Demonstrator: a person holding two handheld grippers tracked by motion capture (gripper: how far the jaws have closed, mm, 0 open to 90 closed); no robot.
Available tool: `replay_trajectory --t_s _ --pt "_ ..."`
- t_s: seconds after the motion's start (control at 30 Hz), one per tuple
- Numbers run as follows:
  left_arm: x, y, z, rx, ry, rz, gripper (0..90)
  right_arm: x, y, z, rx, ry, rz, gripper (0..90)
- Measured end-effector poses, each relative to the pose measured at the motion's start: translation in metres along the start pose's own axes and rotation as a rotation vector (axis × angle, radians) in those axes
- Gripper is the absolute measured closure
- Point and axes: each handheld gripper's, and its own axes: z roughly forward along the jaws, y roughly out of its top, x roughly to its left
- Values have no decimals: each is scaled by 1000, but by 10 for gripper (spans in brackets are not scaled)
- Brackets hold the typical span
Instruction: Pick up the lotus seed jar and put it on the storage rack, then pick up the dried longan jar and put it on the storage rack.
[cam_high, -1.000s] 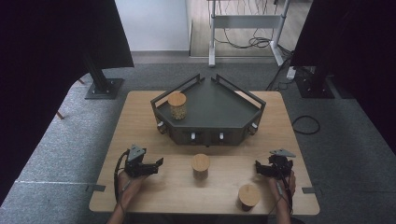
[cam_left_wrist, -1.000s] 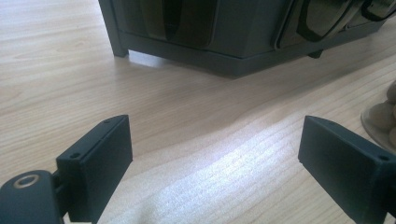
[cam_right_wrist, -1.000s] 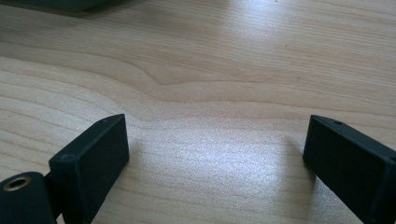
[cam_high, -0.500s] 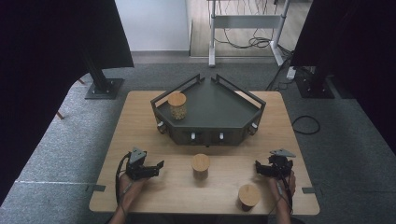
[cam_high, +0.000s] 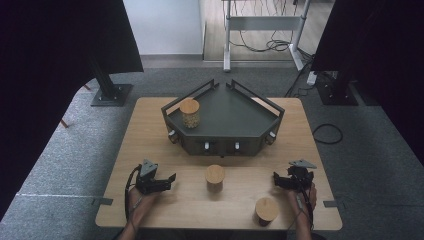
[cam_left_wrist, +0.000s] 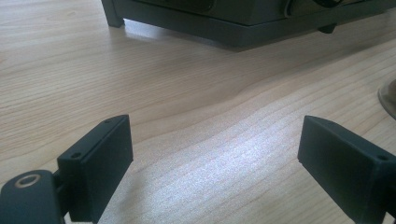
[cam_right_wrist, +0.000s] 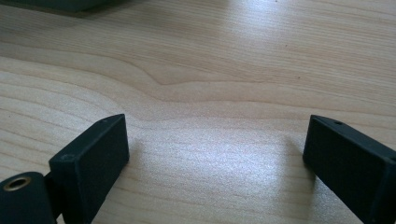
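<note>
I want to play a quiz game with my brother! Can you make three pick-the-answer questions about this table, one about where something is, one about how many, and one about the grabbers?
1. Where does the jar filled with something pale stand?
A. On the dark tray
B. On the floor
C. Between the fingers of a gripper

2. How many jars with wooden lids are there altogether?
A. One
B. Three
C. Five

3. What are the two grippers doing?
A. Both squeeze a jar
B. Both are open with nothing between them
C. One holds the tray

Answers:
1. A, it stands in the left corner of the dark tray.
2. B, one on the tray, the middle jar and the near jar on the table.
3. B, the left gripper and right gripper show bare wood between their fingers.
</note>
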Motion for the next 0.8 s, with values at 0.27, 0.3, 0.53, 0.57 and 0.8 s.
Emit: replay_trajectory --t_s 0.27,0.3,0.53,0.57,0.8 --pt "-2 -1 -2 0 9 2 96 -1 0 0 0 9 -13 48" --pt "-3 -1 -2 1 11 5 95 0 -1 -1 -5 8 -17 45" --pt "-6 1 -1 16 21 17 94 1 -1 -4 -20 22 -23 39" --pt "-6 1 -1 16 21 17 94 1 -1 -5 -27 24 -23 39" --pt "-11 4 1 37 39 30 94 5 -2 -13 -67 31 -30 36"
